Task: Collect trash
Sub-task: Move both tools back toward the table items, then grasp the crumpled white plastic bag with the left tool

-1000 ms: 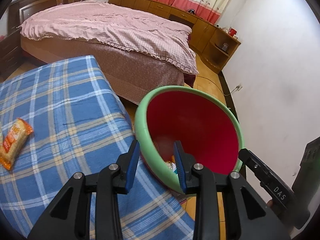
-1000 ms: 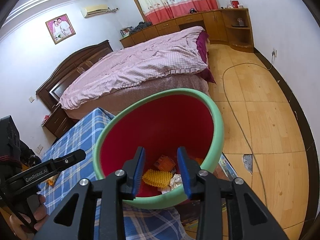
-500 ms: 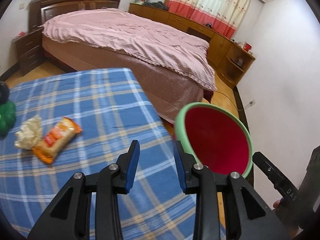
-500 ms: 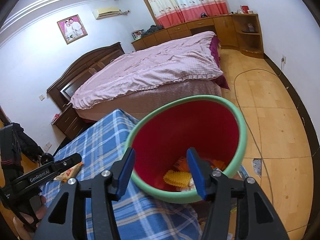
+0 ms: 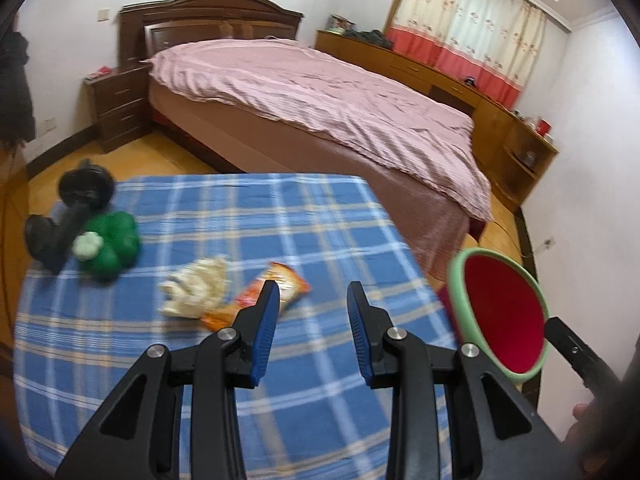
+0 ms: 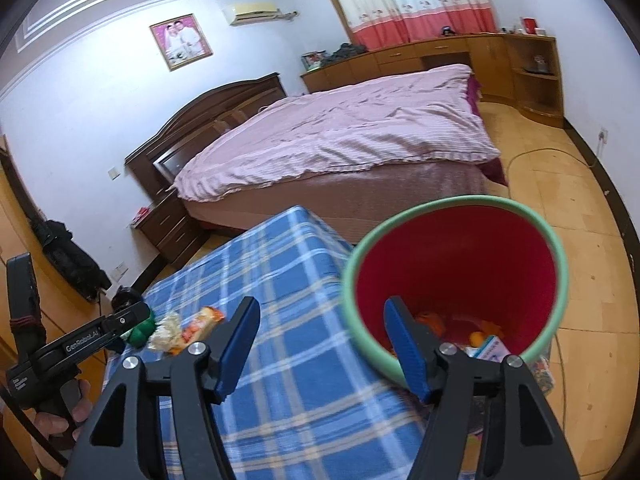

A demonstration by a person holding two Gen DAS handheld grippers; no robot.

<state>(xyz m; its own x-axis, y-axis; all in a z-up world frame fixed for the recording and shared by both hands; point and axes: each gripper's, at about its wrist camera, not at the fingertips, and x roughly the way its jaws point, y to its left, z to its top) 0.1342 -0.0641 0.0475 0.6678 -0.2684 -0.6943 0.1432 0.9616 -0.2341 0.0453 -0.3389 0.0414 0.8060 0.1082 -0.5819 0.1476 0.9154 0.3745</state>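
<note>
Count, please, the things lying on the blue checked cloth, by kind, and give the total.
Snack wrapper, orange: 1
Crumpled paper, whitish: 1
Green toy pepper: 1
Black dumbbell: 1
Total: 4

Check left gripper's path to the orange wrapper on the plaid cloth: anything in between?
Nothing visible. The left gripper is open and empty, and the orange wrapper lies just beyond its left finger. The crumpled tissue sits beside the wrapper, farther left, off the line.
</note>
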